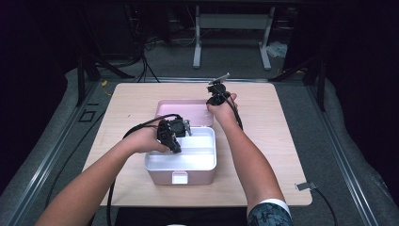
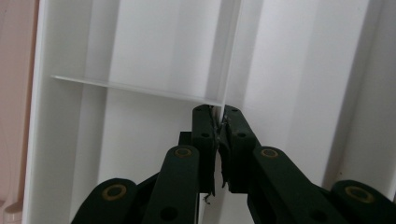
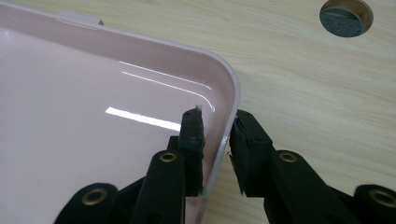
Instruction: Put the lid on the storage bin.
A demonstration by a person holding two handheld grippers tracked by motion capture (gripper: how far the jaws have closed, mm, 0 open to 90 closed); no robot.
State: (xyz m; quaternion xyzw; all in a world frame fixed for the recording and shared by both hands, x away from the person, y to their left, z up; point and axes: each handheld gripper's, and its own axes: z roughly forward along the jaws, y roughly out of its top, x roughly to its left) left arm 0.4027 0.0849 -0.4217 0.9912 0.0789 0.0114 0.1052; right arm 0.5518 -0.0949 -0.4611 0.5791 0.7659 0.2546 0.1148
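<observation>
The light wooden table [image 1: 263, 141] has rounded corners and shows pale grain in the right gripper view, where a round hole [image 3: 346, 17] with a dark grey inside sits near the top right corner. Grey carpet [image 1: 324, 141] surrounds the table on the floor. Metal rails [image 1: 343, 155] run along both sides of it, slanting toward the far end. Beyond the far edge stands a white frame [image 1: 233, 28] on two legs with flat feet. Black cables [image 1: 141, 61] lie in loops on the floor at the far left, beside dark stand legs [image 1: 89, 70].
</observation>
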